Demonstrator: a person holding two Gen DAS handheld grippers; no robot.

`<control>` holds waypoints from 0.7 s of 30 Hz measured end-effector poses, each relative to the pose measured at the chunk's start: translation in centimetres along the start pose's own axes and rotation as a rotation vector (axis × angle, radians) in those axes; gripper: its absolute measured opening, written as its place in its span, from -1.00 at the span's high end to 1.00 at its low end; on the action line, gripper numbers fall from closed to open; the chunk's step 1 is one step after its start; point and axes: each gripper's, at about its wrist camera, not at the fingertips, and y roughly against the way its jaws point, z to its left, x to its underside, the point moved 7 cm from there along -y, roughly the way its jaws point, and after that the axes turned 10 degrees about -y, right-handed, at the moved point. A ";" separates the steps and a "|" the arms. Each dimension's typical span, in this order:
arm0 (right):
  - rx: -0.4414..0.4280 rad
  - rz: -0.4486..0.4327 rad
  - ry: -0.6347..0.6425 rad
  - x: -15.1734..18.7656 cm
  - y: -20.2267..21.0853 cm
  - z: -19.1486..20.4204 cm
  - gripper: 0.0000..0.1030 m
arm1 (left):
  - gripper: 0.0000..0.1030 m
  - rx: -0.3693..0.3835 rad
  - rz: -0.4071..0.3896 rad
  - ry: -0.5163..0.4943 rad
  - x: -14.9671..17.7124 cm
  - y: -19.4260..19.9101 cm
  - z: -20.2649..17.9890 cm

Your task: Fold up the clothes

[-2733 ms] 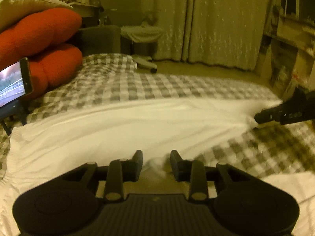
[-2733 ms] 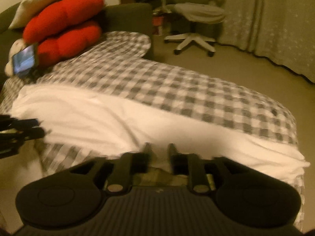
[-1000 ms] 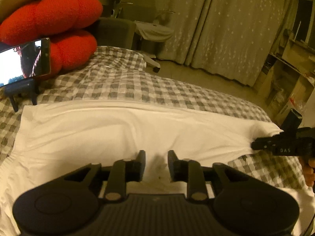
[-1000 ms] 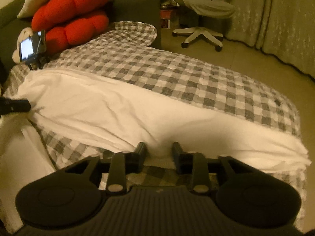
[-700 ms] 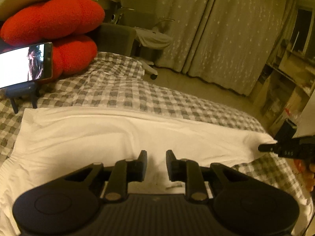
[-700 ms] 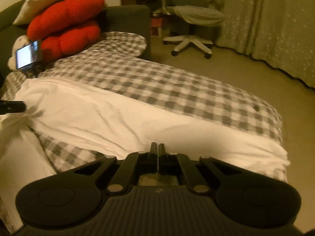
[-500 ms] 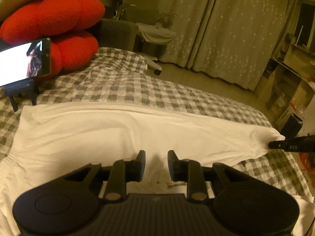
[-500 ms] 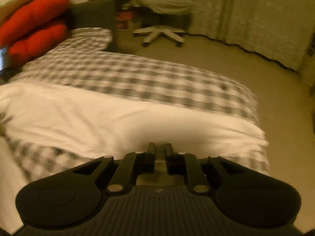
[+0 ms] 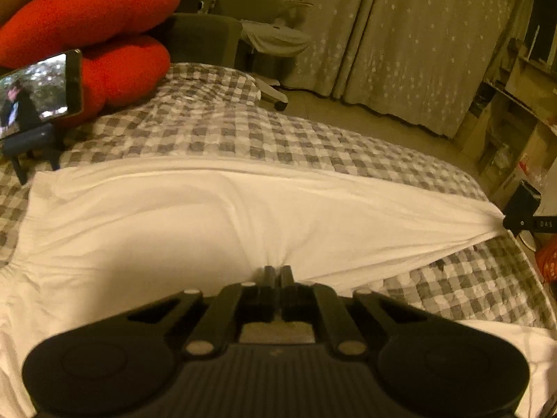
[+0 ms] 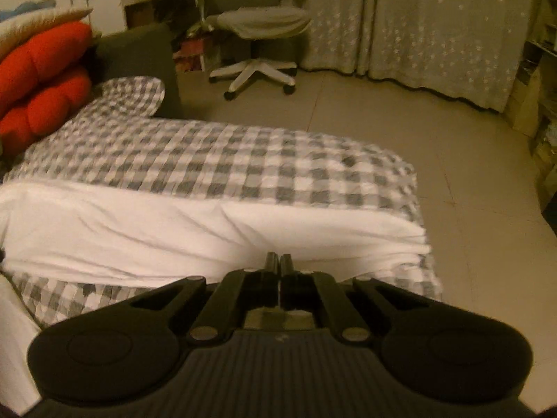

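Both pairs of jaws have snapped together since a moment ago, when the left stood apart over the cloth and the right had sprung open. Now the left gripper [image 9: 277,271] is clenched on the near edge of the white garment [image 9: 195,223], fabric puckering into creases right at its tips. The right gripper [image 10: 279,259] is clamped too, tips buried in the garment's [image 10: 146,233] near edge toward its far end, and in the left wrist view you can see its black nose [image 9: 529,223] pinching the stretched corner of the cloth. Between the two grips the garment lies long and flat across the checked bedcover [image 9: 222,132], pulled fairly taut toward the right-hand corner, with more white cloth spilling over the near side of the bed. Further out, a phone [image 9: 36,94] on a small stand is playing a video beside the red cushions [image 9: 90,24]. Beyond the bed sits an office chair [image 10: 257,31], then the star-patterned curtains [image 10: 435,24], and shelving [image 9: 522,104] off at the right.
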 end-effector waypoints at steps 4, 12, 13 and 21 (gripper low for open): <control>0.027 0.037 0.006 0.8 -1.2 -1.2 1.00 | 0.93 -0.002 0.022 -0.014 0.2 -0.5 -0.1; 0.025 0.035 0.034 1.1 -1.6 -0.4 0.94 | 0.92 -0.011 -0.010 0.010 -0.3 -0.3 0.1; 0.025 0.035 0.041 1.1 -1.6 -0.2 0.94 | 0.92 -0.014 -0.005 0.011 -0.3 -0.4 0.1; 0.030 0.023 0.044 0.9 -1.7 0.4 0.84 | 0.92 -0.005 -0.013 0.014 -0.4 -0.2 0.1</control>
